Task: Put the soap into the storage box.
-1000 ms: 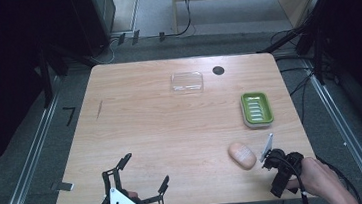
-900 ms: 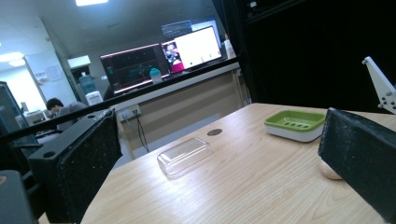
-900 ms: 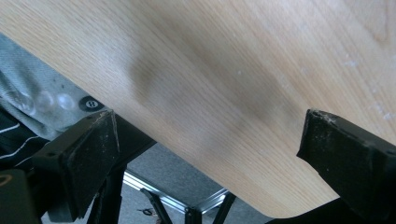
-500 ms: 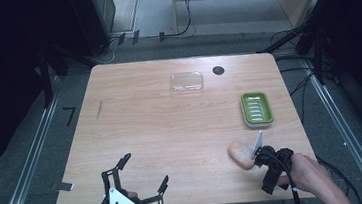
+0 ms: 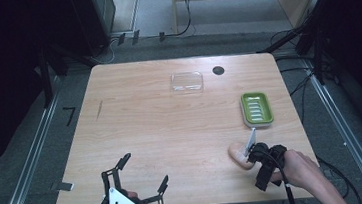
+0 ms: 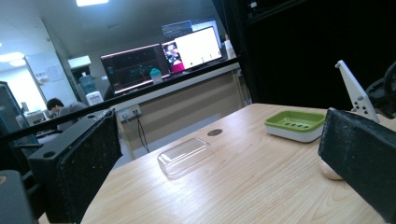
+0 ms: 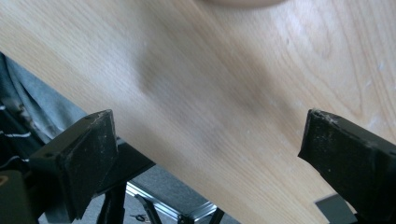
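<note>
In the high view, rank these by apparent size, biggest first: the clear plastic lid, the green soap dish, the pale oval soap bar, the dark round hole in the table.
1. Clear plastic lid and green soap dish: alike, no ranking.
2. Pale oval soap bar, partly covered by the right gripper.
3. Dark round hole.

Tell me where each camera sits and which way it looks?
High view: above the person's side, looking forward and down on the wooden table; shows the left gripper, the right gripper by the soap bar, and the right hand.
Left gripper view: rides the left gripper, looking level across the table between its open jaws.
Right gripper view: rides the right gripper, looking down at the table's near edge between its open jaws.
Shared: high and left gripper views both show the green soap dish and clear lid.
</note>
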Demonstrator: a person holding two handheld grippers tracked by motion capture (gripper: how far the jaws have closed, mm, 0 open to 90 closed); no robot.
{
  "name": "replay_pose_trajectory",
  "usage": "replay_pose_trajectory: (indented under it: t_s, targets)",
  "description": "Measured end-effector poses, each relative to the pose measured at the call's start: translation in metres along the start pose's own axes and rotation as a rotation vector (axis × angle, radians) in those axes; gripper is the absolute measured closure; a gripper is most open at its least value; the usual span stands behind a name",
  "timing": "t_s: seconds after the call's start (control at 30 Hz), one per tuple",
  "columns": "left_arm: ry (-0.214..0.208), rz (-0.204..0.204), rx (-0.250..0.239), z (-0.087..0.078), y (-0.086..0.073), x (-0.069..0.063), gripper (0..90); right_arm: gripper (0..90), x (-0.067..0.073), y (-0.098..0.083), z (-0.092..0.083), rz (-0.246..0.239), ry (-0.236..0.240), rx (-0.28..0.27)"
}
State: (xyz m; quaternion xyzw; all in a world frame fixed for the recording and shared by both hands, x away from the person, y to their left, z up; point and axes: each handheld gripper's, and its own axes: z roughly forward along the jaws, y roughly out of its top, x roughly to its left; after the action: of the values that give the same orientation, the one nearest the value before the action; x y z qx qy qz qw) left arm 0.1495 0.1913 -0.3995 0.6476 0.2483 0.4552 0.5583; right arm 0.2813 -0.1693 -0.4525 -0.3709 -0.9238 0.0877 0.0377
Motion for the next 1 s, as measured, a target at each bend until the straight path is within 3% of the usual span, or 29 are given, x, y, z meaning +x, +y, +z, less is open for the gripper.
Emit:
replay_pose_trajectory:
  t_s: [0.7,1.0]
  targets:
    - [-0.001,-0.002,-0.002,0.0,0.0,0.0,0.0,1.9,0.001,0.024,-0.006,-0.025,0.011,-0.009]
    - [-0.002,0.0,-0.001,0.0,0.0,0.0,0.0,1.2,-0.002,0.035,-0.011,-0.016,0.014,-0.042]
